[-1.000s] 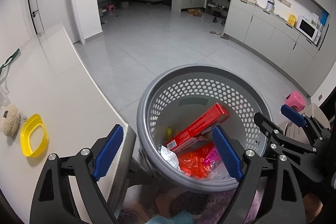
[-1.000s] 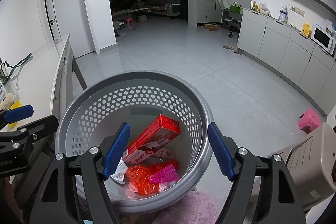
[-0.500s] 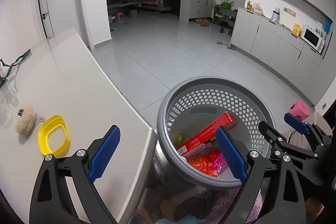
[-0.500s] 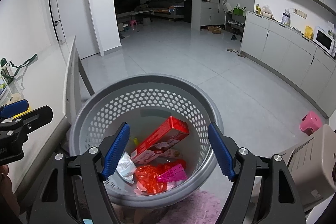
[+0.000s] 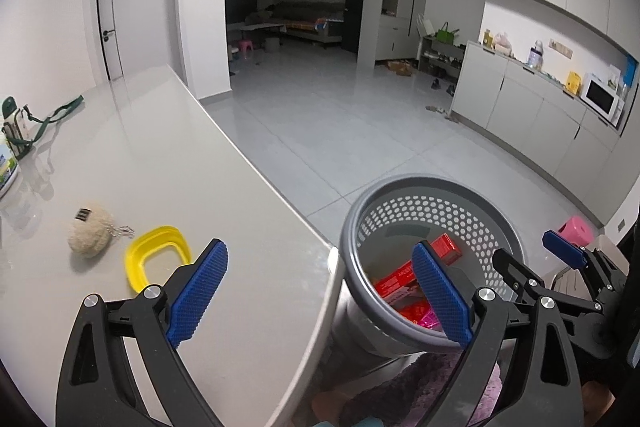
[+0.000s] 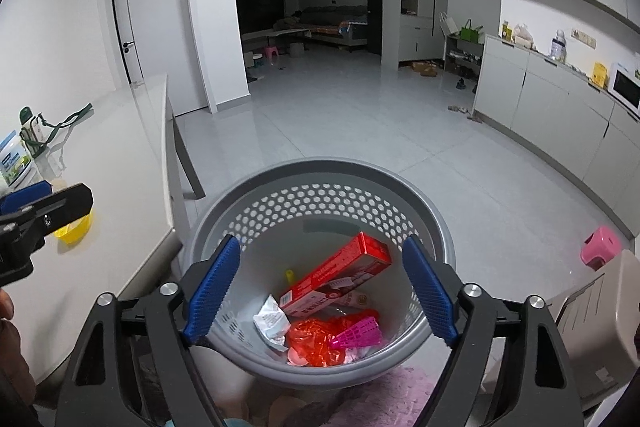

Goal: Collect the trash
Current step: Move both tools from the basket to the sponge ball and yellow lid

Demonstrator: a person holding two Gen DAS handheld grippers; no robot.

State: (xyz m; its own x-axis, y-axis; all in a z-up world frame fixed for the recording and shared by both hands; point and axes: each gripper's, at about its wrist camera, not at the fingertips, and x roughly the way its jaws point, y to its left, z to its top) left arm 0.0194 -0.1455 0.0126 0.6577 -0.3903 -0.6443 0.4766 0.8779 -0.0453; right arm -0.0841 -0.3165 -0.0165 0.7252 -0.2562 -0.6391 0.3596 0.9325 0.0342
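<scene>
A grey perforated trash basket (image 6: 320, 171) stands on the floor beside the white table (image 5: 168, 163). It holds a red box (image 6: 340, 275), an orange-red plastic wrapper (image 6: 316, 341), a pink piece (image 6: 358, 331) and a white wrapper (image 6: 272, 321). My right gripper (image 6: 320, 287) is open and empty above the basket. My left gripper (image 5: 320, 291) is open and empty over the table's corner, beside the basket (image 5: 432, 187). On the table lie a yellow plastic ring (image 5: 156, 259) and a beige fuzzy ball (image 5: 90, 233).
A bottle with a green strap (image 5: 16, 131) and a carton stand at the table's far left. A pink stool (image 6: 602, 245) and a beige crate (image 6: 596, 311) are on the floor at right. Cabinets line the right wall.
My left gripper has swung left from over the basket to over the table corner, bringing the yellow ring and ball closer. The right gripper has lifted slightly above the basket.
</scene>
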